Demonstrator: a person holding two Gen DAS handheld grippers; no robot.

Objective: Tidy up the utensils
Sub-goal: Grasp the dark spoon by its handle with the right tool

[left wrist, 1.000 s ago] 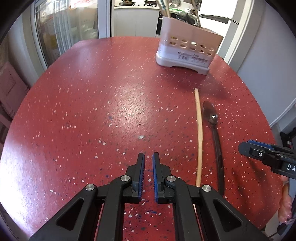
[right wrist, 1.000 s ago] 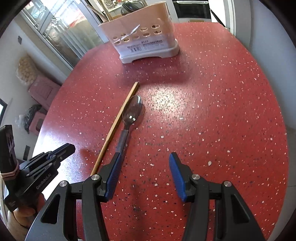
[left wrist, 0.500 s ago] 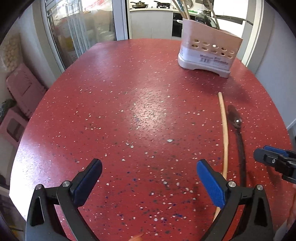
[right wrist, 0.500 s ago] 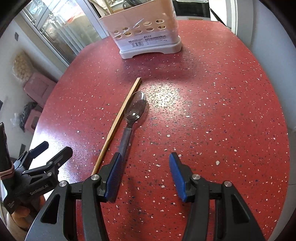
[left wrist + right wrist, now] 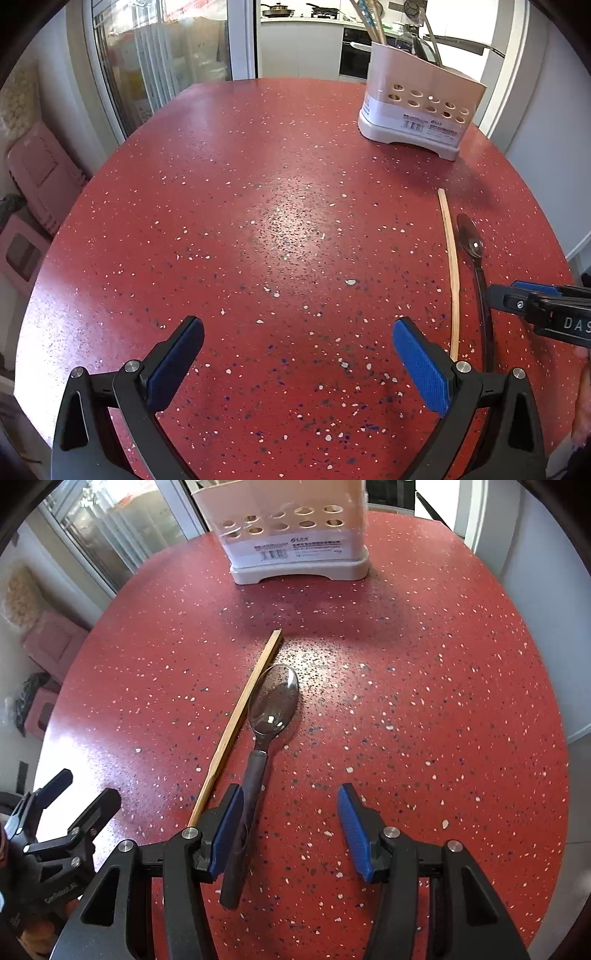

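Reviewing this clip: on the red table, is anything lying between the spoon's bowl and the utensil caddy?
Only the chopstick's far end, left of the spoon, reaches into that stretch; otherwise bare speckled table up to the caddy, clearest in the right wrist view.

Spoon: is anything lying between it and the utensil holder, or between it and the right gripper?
Nothing visible blocks either. Bare red table runs from the spoon to the utensil holder. The chopstick lies alongside the spoon's left, not across it. The open right gripper already straddles the spoon's handle.

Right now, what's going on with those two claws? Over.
Left gripper just opened wide, empty. Right gripper open over spoon handle, not gripping. Chopstick alongside. Caddy path clear.
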